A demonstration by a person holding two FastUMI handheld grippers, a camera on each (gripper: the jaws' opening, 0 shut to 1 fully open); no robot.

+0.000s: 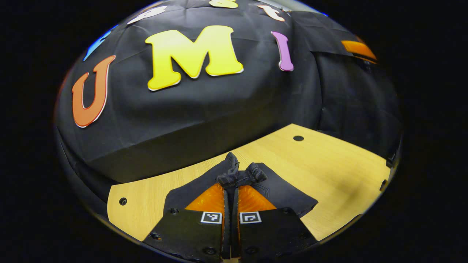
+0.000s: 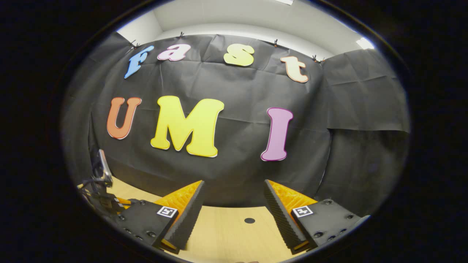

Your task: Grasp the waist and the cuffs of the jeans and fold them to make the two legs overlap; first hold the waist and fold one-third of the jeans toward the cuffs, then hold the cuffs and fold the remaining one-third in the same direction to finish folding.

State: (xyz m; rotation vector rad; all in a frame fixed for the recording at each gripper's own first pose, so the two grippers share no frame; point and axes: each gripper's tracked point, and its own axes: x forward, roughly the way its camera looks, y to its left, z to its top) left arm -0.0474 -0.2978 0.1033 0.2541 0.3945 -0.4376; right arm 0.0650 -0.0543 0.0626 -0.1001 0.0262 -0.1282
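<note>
In the left gripper view, my left gripper is shut on a bunched edge of the dark jeans. The pinched fold rises in two lumps above the fingertips, and the rest of the fabric spreads flat to both sides over the wooden table. Which part of the jeans is pinched I cannot tell. In the right gripper view, my right gripper is open above the table with nothing between its fingers. The left gripper shows at the far left of that view.
The light wooden table has small round holes. Black cloth walls close the booth behind and to the right, right at the table's back edge.
</note>
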